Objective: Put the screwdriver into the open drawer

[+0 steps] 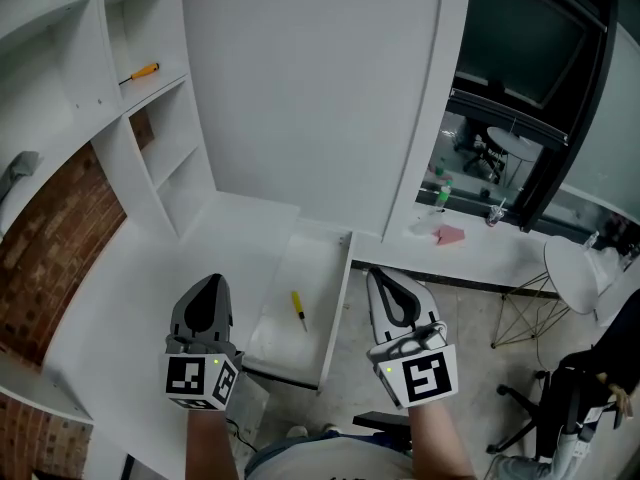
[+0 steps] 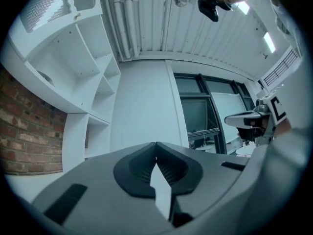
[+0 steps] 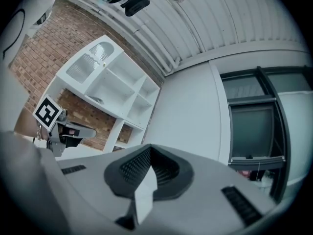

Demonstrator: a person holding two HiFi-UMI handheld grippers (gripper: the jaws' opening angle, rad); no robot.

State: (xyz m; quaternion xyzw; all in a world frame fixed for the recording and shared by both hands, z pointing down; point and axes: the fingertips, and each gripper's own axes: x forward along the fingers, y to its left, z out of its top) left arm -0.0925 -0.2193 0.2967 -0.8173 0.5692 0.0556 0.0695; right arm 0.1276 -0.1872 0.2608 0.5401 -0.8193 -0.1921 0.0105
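Head view first: the small yellow-handled screwdriver (image 1: pixel 298 310) is lying flat on the bottom of the open white drawer (image 1: pixel 335 308), about halfway along it. Its metal shaft points toward the near end. The drawer is a long, narrow, smooth-walled box pulled out from the edge of a plain white desk top (image 1: pixel 120 308).

Neither tool is touching the screwdriver. The grey left gripper (image 1: pixel 210 280) hangs just left of the drawer, over the desk. The grey-and-white right gripper (image 1: pixel 377 273) hangs just right of it, over the floor. Each carries its cube with black-and-white square markers at the near end. In the two gripper views you can see the dark ribbed pads of both. Each pair has its tips pressed together with nothing caught between them, so both are closed and empty.

Further out, at the far left, there's a white shelf unit (image 1: pixel 165 138) with open box compartments. One shelf holds an orange-handled screwdriver (image 1: pixel 140 73) lying on its side. Rough red brick wall (image 1: pixel 55 238) shows behind the lower shelves.

Far right is a dark window with a white sill (image 1: pixel 480 243). On it sit a flat pink thing (image 1: pixel 450 234) and a small green-capped bottle (image 1: pixel 442 196). A white round-seat chair (image 1: pixel 572 273) on thin wire legs stands below on the right.
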